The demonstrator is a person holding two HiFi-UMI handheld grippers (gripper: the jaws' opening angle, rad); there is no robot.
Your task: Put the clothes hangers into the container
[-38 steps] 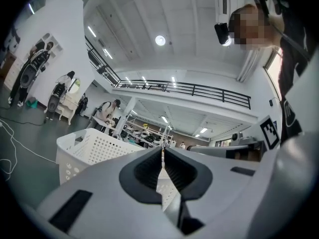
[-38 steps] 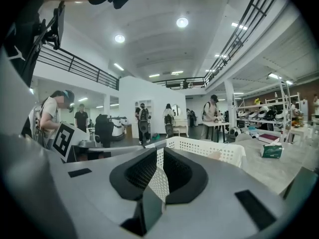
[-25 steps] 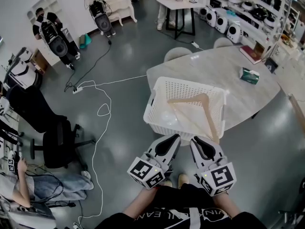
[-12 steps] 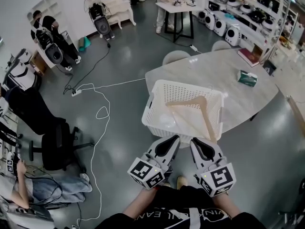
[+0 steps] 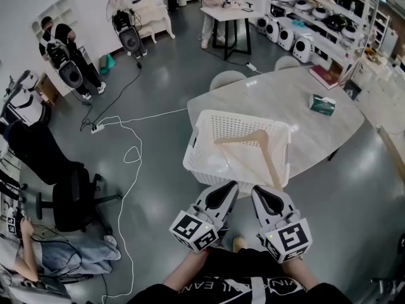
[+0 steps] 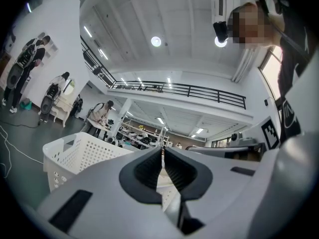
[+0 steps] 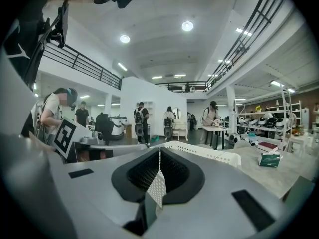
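Note:
A white perforated basket (image 5: 235, 145) stands on the near edge of the pale oval table (image 5: 285, 106). A wooden clothes hanger (image 5: 261, 149) lies inside it, with one arm reaching the near right rim. My left gripper (image 5: 230, 185) and right gripper (image 5: 257, 189) hang side by side just in front of the basket, below the table edge. Both are shut with nothing between the jaws. In the left gripper view the jaws of the left gripper (image 6: 162, 152) meet, with the basket (image 6: 75, 153) beyond. In the right gripper view the right gripper (image 7: 159, 151) is also shut, and the basket rim (image 7: 209, 154) lies behind it.
A green tissue pack (image 5: 321, 104) and a book (image 5: 324, 76) lie on the far side of the table. Two white chairs (image 5: 226, 79) stand behind it. A white cable (image 5: 130, 151) snakes across the grey floor. A black office chair (image 5: 69, 198) and seated people are at the left.
The basket and table have drifted slightly up and left in the head view. Both grippers keep their place side by side in front of me.

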